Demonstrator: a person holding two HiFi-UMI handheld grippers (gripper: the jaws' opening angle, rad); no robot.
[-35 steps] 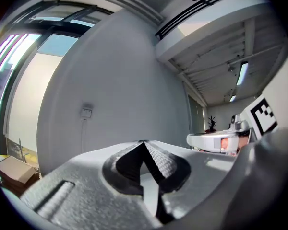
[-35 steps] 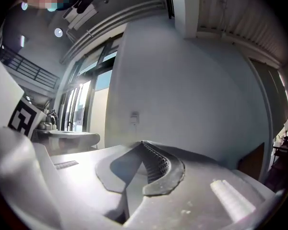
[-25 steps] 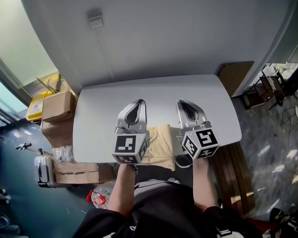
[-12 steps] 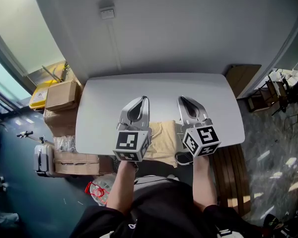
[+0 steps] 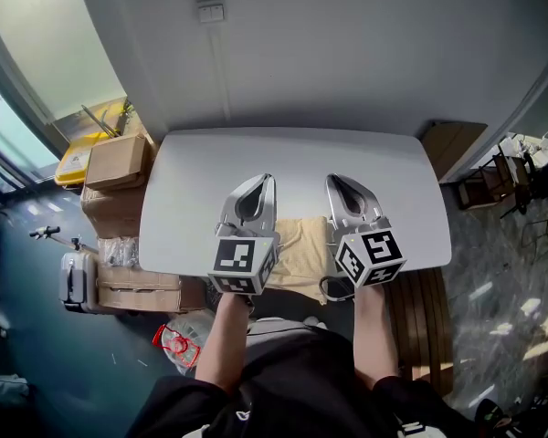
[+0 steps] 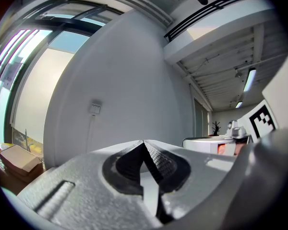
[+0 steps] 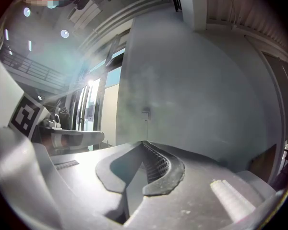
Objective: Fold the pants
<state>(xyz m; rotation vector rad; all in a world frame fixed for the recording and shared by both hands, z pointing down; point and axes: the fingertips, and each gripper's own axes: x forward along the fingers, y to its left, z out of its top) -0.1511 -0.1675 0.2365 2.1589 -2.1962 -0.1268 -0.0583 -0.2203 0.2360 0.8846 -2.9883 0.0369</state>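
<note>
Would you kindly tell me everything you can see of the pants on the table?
The pants are pale beige, soft-looking cloth, lying as a compact, slightly wrinkled bundle on the white table, reaching its near edge. Only the middle shows in the head view; the left gripper and right gripper cover its two sides. Both grippers are shut with nothing between their fingers, so neither holds the cloth. Waistband, legs and pockets cannot be made out.

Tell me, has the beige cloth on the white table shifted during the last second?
No. The beige pants lie in the same spot, draped over the near edge of the white table, about midway along it, as before.
</note>
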